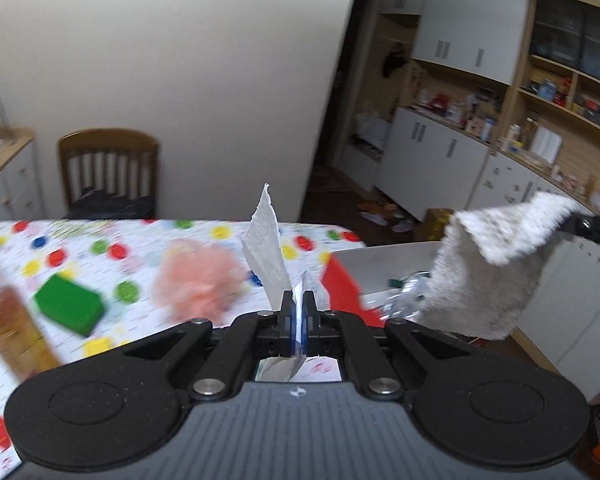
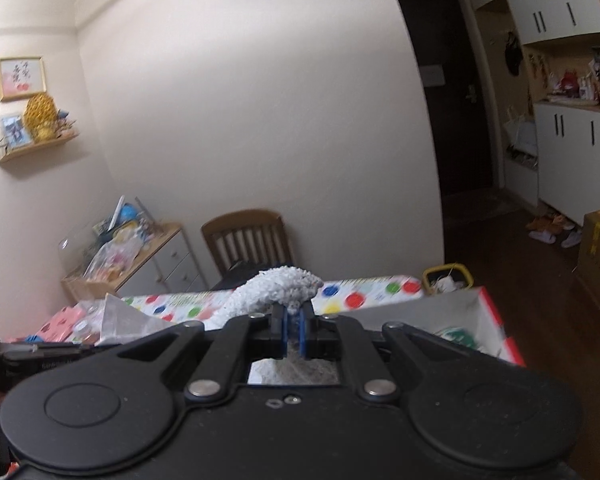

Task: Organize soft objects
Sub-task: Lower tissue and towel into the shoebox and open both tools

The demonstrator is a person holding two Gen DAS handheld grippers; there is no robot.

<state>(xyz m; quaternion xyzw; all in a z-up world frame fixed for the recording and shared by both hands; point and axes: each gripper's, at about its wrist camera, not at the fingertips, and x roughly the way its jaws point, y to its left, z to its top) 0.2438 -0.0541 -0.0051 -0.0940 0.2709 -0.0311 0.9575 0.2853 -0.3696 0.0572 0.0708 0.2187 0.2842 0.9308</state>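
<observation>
1. The left gripper (image 1: 299, 312) is closed, and it pinches one edge of a thin white cloth (image 1: 265, 248). The free end of this cloth stands up and forward above the jaws, and a small piece also comes out behind them.

2. The right gripper (image 2: 293, 320) is also closed, on the nubbly white towel (image 2: 278, 286). In the left wrist view the same towel (image 1: 496, 264) hangs from its corner at the right, so its long axis runs downward, free of the table.

3. Just beyond both grippers is the box with the red rim (image 2: 500, 320). It lies ahead and to the right of the left gripper, and directly ahead and below the right one. I judge the right hand is the nearer to it, and the towel hangs at or above its opening.

4. Farther left on the dotted tablecloth (image 1: 148, 236) lie a pink mesh puff (image 1: 198, 280) and a green sponge (image 1: 69, 304), both still outside the box.

5. My judgement: the coming move depends on the box being on the right side, so both cloths should travel rightward and down.
</observation>
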